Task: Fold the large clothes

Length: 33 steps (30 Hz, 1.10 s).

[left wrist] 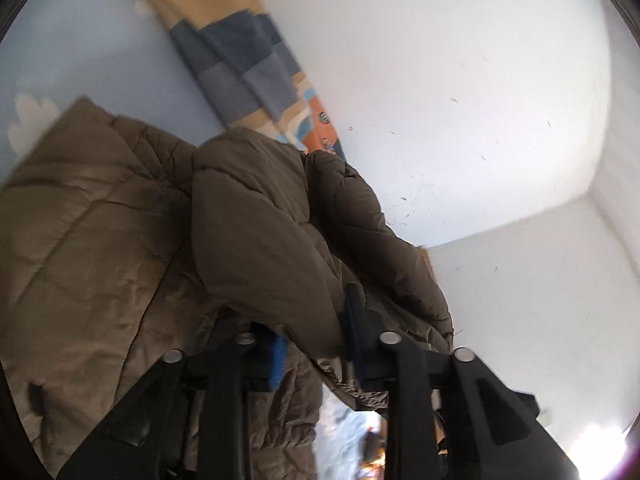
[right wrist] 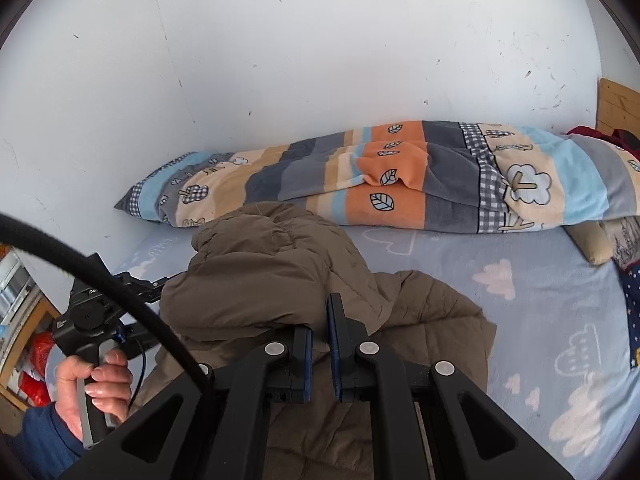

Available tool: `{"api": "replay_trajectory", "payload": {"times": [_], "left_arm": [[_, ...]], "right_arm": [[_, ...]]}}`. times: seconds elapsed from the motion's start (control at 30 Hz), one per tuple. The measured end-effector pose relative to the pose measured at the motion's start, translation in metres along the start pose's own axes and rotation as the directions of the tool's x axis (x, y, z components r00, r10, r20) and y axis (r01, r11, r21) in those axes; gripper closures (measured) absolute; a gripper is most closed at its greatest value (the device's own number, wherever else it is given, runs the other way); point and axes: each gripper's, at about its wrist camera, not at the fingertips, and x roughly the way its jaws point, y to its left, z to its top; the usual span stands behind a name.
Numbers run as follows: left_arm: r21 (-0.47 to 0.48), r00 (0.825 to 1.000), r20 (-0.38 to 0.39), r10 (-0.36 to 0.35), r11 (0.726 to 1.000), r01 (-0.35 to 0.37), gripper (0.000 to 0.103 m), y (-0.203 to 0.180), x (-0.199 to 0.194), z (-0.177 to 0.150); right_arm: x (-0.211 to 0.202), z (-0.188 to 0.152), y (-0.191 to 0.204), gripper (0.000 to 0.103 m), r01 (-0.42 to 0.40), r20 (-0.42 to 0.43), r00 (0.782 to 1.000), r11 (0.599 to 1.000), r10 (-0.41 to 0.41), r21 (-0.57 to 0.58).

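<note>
Two sets of tongs are working on one big brown padded coat (right wrist: pixel 280 280), which lies spread on the bed (right wrist: pixel 540 320) over a pale blue sheet with cloud shapes, just in front of a rolled striped blanket (right wrist: pixel 400 176) against the white wall (right wrist: pixel 280 60). By the look of it the fold is in mid-course: a thick part of the coat, likely a sleeve or side panel, is raised and doubled over the flatter quilted body beneath, so the step in hand seems to be carrying that flap across. The next move probably calls for both hands to travel together, lay the flap square on the body and keep the slippery padding from sliding back before letting go. In the left wrist view the left tongs (left wrist: pixel 312 344) are drawn narrow and pinch a bulky fold of the coat between the blue pads, the view tilted hard as though the wrist is rolled over. The right tongs (right wrist: pixel 320 344) point down at the coat with the jaws close together; coat fabric sits in the gap, so they appear to be nipping a thin layer. At the lower left of the right wrist view, a hand (right wrist: pixel 96 384) in a blue sleeve grips the left tool's handle.
</note>
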Motion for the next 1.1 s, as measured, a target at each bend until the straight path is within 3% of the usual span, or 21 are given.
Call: {"api": "replay_trajectory", "payload": {"times": [0.1,0.17,0.23,0.33,0.4,0.47,0.5,0.57,0.63,0.73,0.77,0.8,0.83,0.93,1.0,1.07,1.1], "left_arm": [[0.086,0.998,-0.007,0.057,0.995,-0.056,0.081,-0.011,-0.025,-0.022],[0.149,0.991,-0.010,0.131,0.981,-0.128,0.082,-0.011,-0.038,-0.038],[0.156,0.986,-0.009,0.166,0.974,-0.162,0.082,-0.002,-0.048,-0.052],[0.183,0.961,-0.029,0.274,0.947,-0.265,0.082,0.018,-0.046,-0.067],[0.193,0.934,-0.051,0.354,0.921,-0.339,0.082,0.039,-0.035,-0.073],[0.154,0.926,-0.074,0.369,0.922,-0.355,0.082,0.054,-0.031,-0.076],[0.142,0.924,-0.091,0.372,0.923,-0.357,0.082,0.062,-0.029,-0.077],[0.186,0.912,-0.068,0.404,0.903,-0.387,0.080,0.057,-0.029,-0.075],[0.268,0.896,-0.005,0.445,0.864,-0.427,0.078,0.036,-0.041,-0.071],[0.328,0.870,0.169,0.462,0.806,-0.492,0.062,-0.002,-0.069,-0.069],[0.348,0.861,0.212,0.461,0.788,-0.508,0.055,-0.012,-0.074,-0.069],[0.388,0.847,0.269,0.458,0.753,-0.531,0.054,-0.028,-0.077,-0.068],[0.411,0.843,0.292,0.452,0.736,-0.538,0.053,-0.035,-0.077,-0.067],[0.531,0.841,0.321,0.435,0.653,-0.541,0.049,-0.066,-0.061,-0.071],[0.571,0.844,0.324,0.428,0.623,-0.535,0.047,-0.075,-0.048,-0.069],[0.588,0.846,0.295,0.443,0.614,-0.527,0.039,-0.081,-0.032,-0.062],[0.598,0.837,0.290,0.465,0.595,-0.537,0.039,-0.083,-0.015,-0.054]], "right_arm": [[-0.017,-0.019,0.008,0.095,0.026,0.004,1.000,0.999,-0.026,-0.026],[-0.023,-0.037,0.016,0.095,0.057,-0.002,0.998,0.996,-0.057,-0.064],[-0.024,-0.063,0.021,0.095,0.089,-0.017,0.996,0.993,-0.090,-0.073],[-0.005,-0.108,0.022,0.095,0.183,-0.048,0.981,0.980,-0.186,-0.075],[0.015,-0.130,0.020,0.094,0.237,-0.079,0.967,0.969,-0.243,-0.076],[0.035,-0.145,0.018,0.092,0.282,-0.108,0.950,0.955,-0.291,-0.094],[0.042,-0.149,0.016,0.085,0.294,-0.133,0.943,0.950,-0.306,-0.104],[0.044,-0.151,0.010,0.080,0.271,-0.212,0.935,0.958,-0.284,-0.091],[0.032,-0.149,0.004,0.070,0.246,-0.238,0.937,0.967,-0.255,-0.069],[-0.002,-0.140,0.001,0.069,0.270,-0.213,0.938,0.961,-0.275,-0.054],[-0.012,-0.134,0.000,0.069,0.268,-0.190,0.944,0.963,-0.268,-0.026],[-0.023,-0.127,0.000,0.069,0.239,-0.159,0.959,0.971,-0.234,0.013],[-0.027,-0.121,0.002,0.069,0.220,-0.136,0.967,0.975,-0.214,0.034],[-0.028,-0.099,0.025,0.069,0.155,-0.079,0.985,0.987,-0.152,0.034],[-0.019,-0.080,0.035,0.068,0.151,-0.054,0.987,0.988,-0.150,0.012],[-0.006,-0.060,0.037,0.068,0.153,-0.047,0.987,0.988,-0.153,0.012],[0.005,-0.046,0.034,0.067,0.149,-0.043,0.988,0.989,-0.148,0.025]]}}
